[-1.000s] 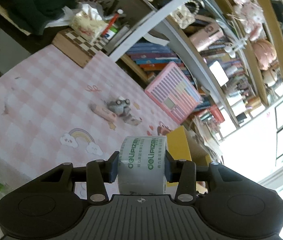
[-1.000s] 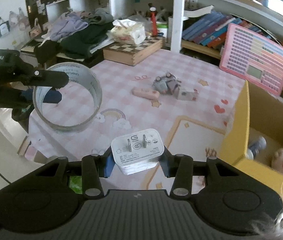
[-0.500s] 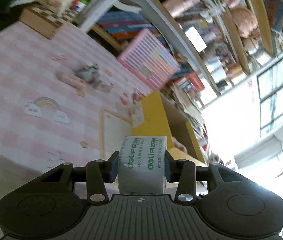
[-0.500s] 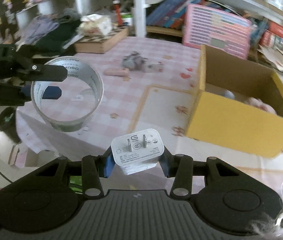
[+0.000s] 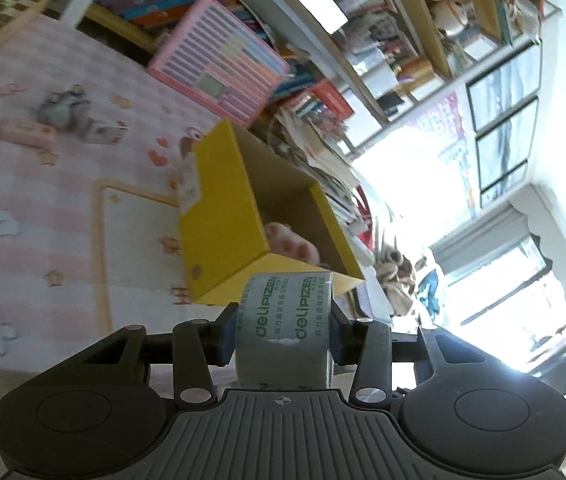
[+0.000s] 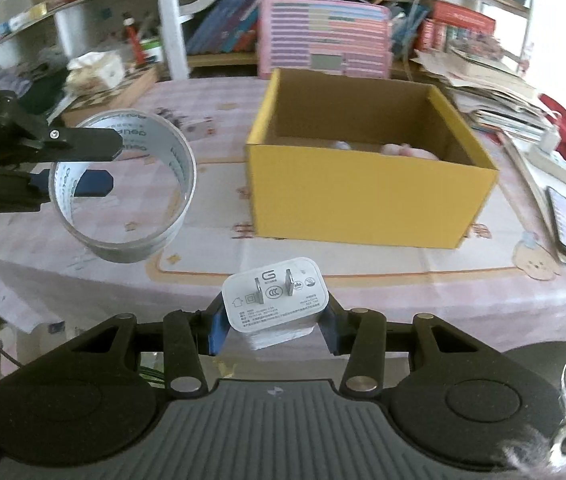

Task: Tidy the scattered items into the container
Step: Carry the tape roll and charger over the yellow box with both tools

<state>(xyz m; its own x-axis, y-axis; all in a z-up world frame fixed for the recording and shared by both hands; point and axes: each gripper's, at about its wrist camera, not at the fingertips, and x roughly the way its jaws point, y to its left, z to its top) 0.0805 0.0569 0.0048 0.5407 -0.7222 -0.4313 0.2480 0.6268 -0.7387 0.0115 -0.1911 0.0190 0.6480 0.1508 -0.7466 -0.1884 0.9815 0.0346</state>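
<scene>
My right fingers [image 6: 271, 320] pinch the white charger [image 6: 275, 300] and my left fingers [image 5: 281, 336] clamp the tape roll [image 5: 285, 324], both short of the yellow box [image 6: 367, 196] on the counter [image 6: 363, 280]; next, I judge, carry over its rim and release.

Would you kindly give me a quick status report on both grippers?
Left gripper shut on tape roll. Right gripper shut on white charger. Yellow box ahead, open, nothing in the way.
</scene>
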